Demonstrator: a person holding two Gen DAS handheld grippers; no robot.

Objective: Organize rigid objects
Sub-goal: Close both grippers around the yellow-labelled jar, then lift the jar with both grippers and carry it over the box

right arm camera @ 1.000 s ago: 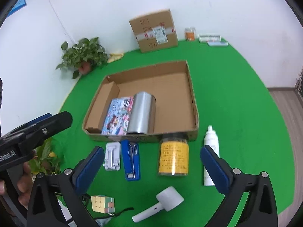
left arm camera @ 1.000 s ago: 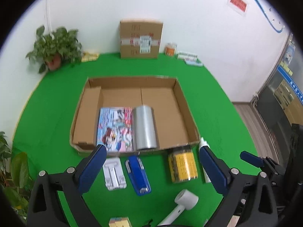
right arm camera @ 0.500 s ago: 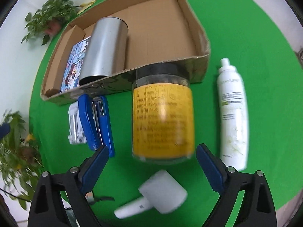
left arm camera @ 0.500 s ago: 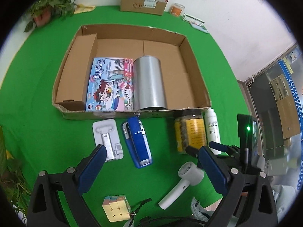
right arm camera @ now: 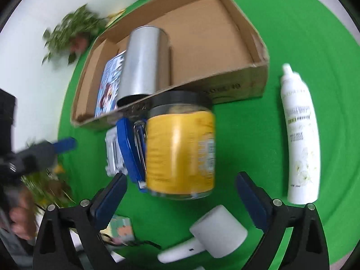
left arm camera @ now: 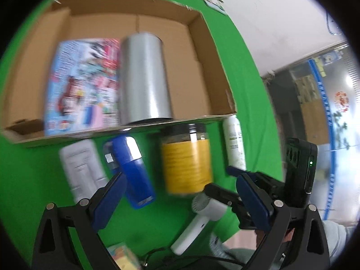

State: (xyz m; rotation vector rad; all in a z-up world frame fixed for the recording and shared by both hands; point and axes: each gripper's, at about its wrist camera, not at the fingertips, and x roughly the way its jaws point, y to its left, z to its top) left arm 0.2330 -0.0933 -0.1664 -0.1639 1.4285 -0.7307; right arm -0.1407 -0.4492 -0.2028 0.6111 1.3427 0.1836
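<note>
A yellow-labelled jar (right arm camera: pixel 180 150) with a black lid lies on the green table just before the cardboard box (right arm camera: pixel 238 87). My right gripper (right arm camera: pixel 180 193) is open, its fingers either side of the jar's base. My left gripper (left arm camera: pixel 180 195) is open above the blue stapler (left arm camera: pixel 132 168) and the jar (left arm camera: pixel 186 159). The box (left arm camera: pixel 216 45) holds a silver cylinder (left arm camera: pixel 144 78) and a colourful booklet (left arm camera: pixel 83 83). A white spray bottle (right arm camera: pixel 299 146), a white handheld fan (right arm camera: pixel 209 236), a white holder (left arm camera: pixel 81 166) and a puzzle cube (right arm camera: pixel 121 227) lie outside the box.
A potted plant (right arm camera: pixel 74 33) stands at the far left by the white wall. Another cardboard box sits beyond the open one. The right half of the open box floor (left arm camera: pixel 191 76) is bare. My other gripper shows at the left edge of the right wrist view (right arm camera: pixel 45 150).
Both grippers have dropped and moved forward toward the row of objects. The right one has closed in on the jar; both views are blurred by motion.
</note>
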